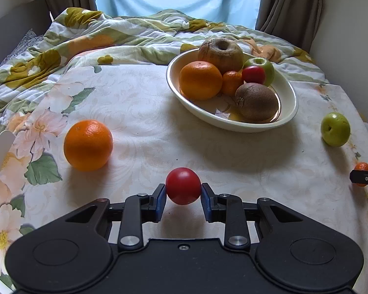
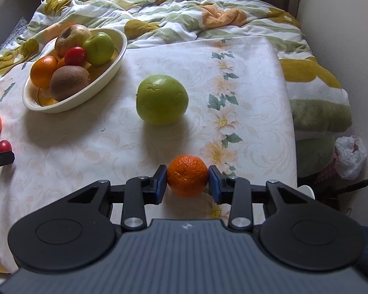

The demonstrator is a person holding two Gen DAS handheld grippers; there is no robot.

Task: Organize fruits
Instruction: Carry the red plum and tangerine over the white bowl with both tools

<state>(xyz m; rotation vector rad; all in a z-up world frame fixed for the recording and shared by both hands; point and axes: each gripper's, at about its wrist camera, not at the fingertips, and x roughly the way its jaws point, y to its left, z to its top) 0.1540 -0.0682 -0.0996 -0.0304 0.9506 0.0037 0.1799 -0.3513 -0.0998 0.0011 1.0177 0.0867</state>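
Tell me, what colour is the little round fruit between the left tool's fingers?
Red, glossy and plain. The small red fruit shows best in the left wrist view.

Both wrist cameras are looking low across the floral cloth toward the curtains. The left view is sitting left of the bowl (image 1: 288, 112), which is appearing ahead and right; the right view is sitting right of it, with the bowl (image 2: 117, 56) lying ahead and left, close in both.

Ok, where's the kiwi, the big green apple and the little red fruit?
kiwi (image 1: 256, 101), left wrist view, fuzzy side.
big green apple (image 2: 162, 99), right wrist view, front.
little red fruit (image 1: 183, 189), left wrist view, middle.
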